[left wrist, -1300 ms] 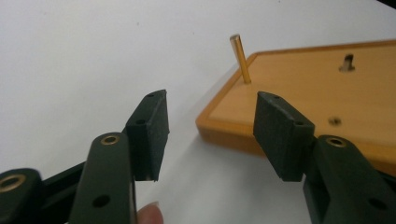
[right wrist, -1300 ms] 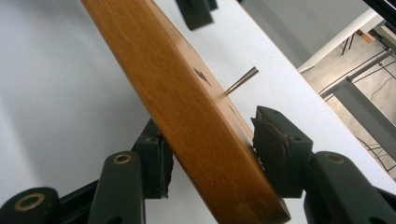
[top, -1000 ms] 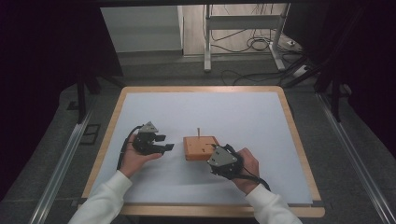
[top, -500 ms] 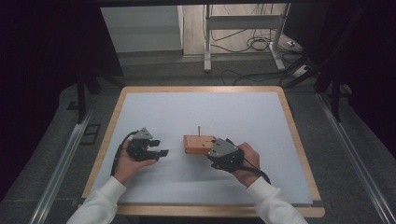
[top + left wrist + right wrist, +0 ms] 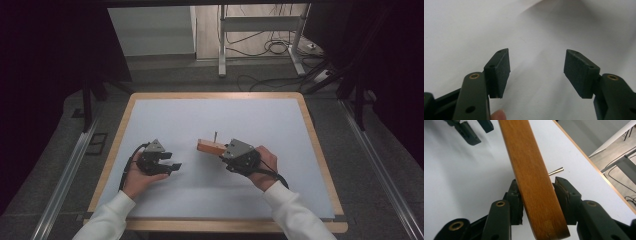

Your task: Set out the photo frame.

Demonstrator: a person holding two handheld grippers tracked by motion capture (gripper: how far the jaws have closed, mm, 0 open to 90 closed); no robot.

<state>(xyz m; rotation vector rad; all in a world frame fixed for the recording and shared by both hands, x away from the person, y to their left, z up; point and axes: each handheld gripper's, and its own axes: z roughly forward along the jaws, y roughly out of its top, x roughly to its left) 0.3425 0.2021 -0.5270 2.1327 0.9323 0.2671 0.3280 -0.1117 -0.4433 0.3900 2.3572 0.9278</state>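
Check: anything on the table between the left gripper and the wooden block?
Nothing. In the high view, the stretch from the left gripper to the wooden block is bare white table surface; the right gripper clamps the block's other end.

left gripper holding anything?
No, in the left gripper view the left gripper fingers stand apart over bare white table.

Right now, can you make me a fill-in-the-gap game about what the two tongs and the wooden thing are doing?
1. The right tongs are squeezing a block made of ____.
2. The left tongs have ____ between their pads.
3. A thin metal ____ sticks out of the block.
4. The table has a sheet on top coloured ____.

Missing words: wood; nothing; pin; white
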